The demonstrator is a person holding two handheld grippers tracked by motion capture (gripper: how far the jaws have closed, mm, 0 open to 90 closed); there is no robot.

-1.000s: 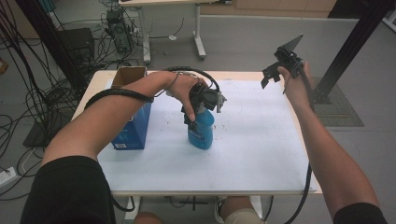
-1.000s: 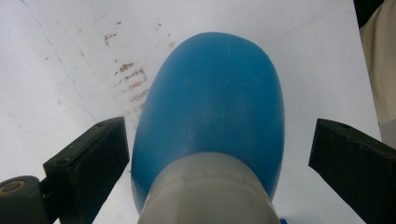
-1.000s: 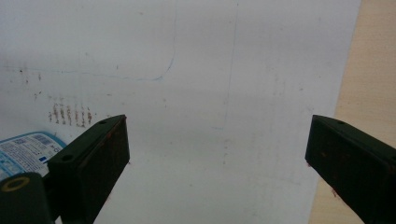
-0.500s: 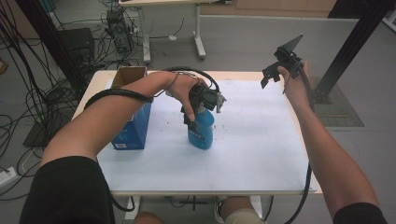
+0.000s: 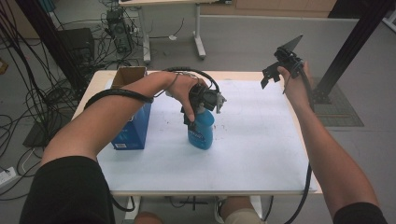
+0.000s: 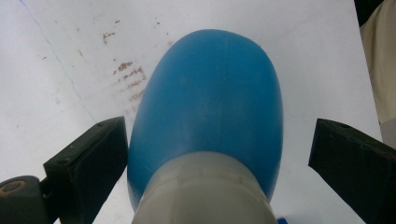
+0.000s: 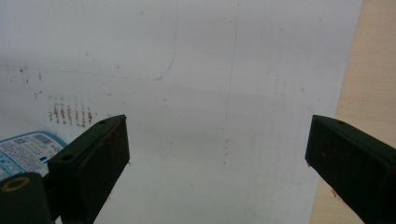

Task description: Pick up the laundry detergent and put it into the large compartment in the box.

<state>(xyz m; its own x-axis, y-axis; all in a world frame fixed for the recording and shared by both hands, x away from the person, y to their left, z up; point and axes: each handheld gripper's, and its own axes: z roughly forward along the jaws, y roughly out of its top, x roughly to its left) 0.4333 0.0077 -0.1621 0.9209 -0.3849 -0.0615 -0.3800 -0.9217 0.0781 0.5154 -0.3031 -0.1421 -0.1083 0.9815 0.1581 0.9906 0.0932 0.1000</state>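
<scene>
A blue bottle (image 5: 201,134) with a pale neck stands upright on the white sheet (image 5: 252,140) near the table's middle. My left gripper (image 5: 201,115) points straight down over the bottle's top. In the left gripper view the bottle (image 6: 210,107) sits between the jaws of my left gripper (image 6: 218,126), which is open; the left jaw is almost at its side and the right jaw stands well off. My right gripper (image 5: 273,77) is held high over the table's far right corner. It is open with nothing in it, and the right gripper view (image 7: 217,121) looks down on bare sheet.
A blue carton (image 5: 133,128) stands on the table's left side with an open cardboard box (image 5: 128,74) behind it. The wooden table edge (image 7: 373,70) runs along the right of the sheet. A cable loops from the left gripper across the forearm.
</scene>
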